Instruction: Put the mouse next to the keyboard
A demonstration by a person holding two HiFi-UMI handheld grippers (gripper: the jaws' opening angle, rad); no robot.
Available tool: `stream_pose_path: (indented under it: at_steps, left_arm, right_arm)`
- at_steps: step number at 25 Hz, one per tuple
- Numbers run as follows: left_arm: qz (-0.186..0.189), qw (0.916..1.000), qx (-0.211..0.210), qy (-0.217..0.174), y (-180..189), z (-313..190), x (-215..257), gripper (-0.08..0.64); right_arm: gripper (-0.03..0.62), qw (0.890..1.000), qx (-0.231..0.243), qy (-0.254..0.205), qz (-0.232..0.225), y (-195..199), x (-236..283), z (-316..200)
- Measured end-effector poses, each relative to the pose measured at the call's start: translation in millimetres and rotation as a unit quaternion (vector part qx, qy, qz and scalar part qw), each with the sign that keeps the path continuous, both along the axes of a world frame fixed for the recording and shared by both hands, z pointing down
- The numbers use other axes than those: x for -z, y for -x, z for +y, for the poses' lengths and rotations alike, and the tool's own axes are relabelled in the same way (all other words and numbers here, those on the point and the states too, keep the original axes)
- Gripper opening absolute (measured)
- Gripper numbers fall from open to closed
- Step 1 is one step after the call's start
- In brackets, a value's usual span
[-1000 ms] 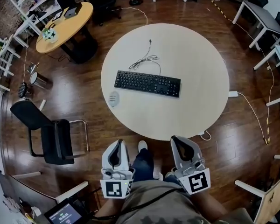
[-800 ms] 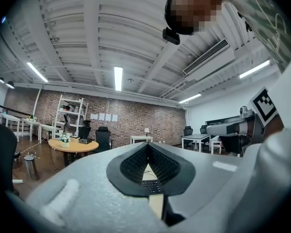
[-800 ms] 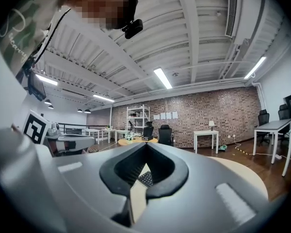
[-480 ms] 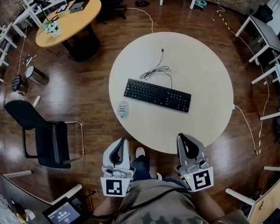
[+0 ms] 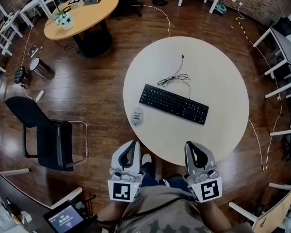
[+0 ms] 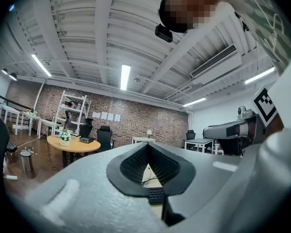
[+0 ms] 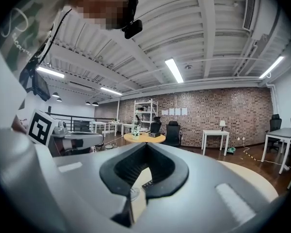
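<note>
The person is holding the left gripper (image 5: 131,148) and the right gripper (image 5: 194,148) side by side, low and close in, both pointing forward and roughly level. Each gripper's jaws are resting together with nothing between them (the marker cubes (image 5: 122,190) are facing up toward the head camera).

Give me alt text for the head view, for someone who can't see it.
A black keyboard lies on a round table, with a pale mouse apart from it near the table's left edge. The left gripper and right gripper are held side by side just short of the near edge.
</note>
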State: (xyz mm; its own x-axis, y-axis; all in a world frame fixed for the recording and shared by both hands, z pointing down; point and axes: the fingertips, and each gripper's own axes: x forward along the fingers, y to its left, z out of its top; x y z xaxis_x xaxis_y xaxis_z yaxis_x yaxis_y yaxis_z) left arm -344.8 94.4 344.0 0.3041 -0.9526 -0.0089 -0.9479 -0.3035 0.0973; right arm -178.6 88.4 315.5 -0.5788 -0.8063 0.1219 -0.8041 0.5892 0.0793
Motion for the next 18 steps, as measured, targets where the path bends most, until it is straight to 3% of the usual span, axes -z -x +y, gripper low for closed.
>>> stream_pose_path:
  at_steps: [14, 18]
  left_arm:
    - [-0.031, 0.9984, 0.047, 0.004, -19, -17, -6, 0.002]
    - [-0.057, 0.9970, 0.046, 0.025, -35, -27, -21, 0.002]
  right_arm:
    - [0.005, 0.998, 0.041, 0.013, -0.037, -25, -9, -23]
    - [0.005, 0.997, 0.046, 0.029, -0.054, -39, -2, -33]
